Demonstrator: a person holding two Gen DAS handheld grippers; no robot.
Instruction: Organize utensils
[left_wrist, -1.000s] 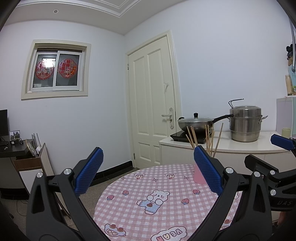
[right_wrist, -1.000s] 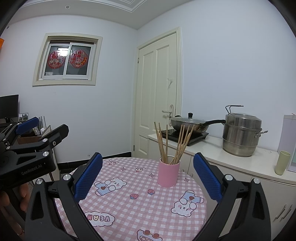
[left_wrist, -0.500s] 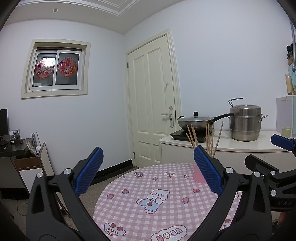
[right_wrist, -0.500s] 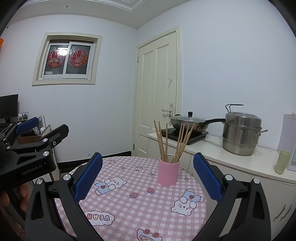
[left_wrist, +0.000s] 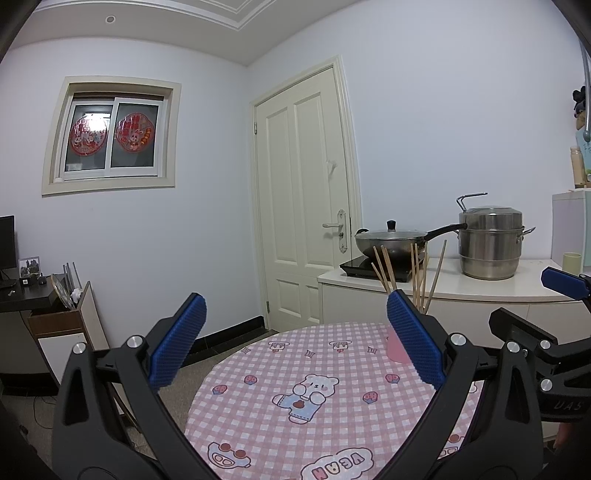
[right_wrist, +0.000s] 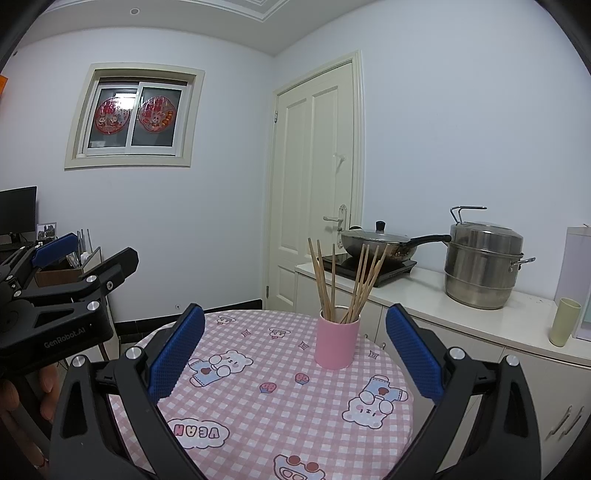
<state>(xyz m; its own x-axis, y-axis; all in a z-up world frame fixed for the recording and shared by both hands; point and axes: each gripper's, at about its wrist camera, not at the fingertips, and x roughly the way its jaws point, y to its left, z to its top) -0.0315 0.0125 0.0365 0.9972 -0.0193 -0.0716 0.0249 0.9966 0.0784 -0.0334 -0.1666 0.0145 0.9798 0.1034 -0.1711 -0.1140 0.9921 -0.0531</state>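
Observation:
A pink cup (right_wrist: 337, 343) stands upright on the round table with the pink checked cloth (right_wrist: 258, 406). Several wooden chopsticks (right_wrist: 347, 284) stand in it, fanned out. My right gripper (right_wrist: 295, 354) is open and empty, held above the table in front of the cup. My left gripper (left_wrist: 295, 343) is open and empty above the table's left part. In the left wrist view the cup (left_wrist: 395, 347) is mostly hidden behind the right finger and the chopsticks (left_wrist: 417, 280) rise above it. Each gripper shows at the edge of the other's view.
A white counter (right_wrist: 424, 299) runs behind the table with a lidded wok (right_wrist: 376, 240) on a hob, a steel steamer pot (right_wrist: 484, 266) and a pale green cup (right_wrist: 564, 322). A white door (right_wrist: 314, 184) is at the back. A desk with a monitor (left_wrist: 7, 251) stands at the left.
Both views have shifted very slightly; the grippers stay open and empty. The cup and chopsticks have not moved.

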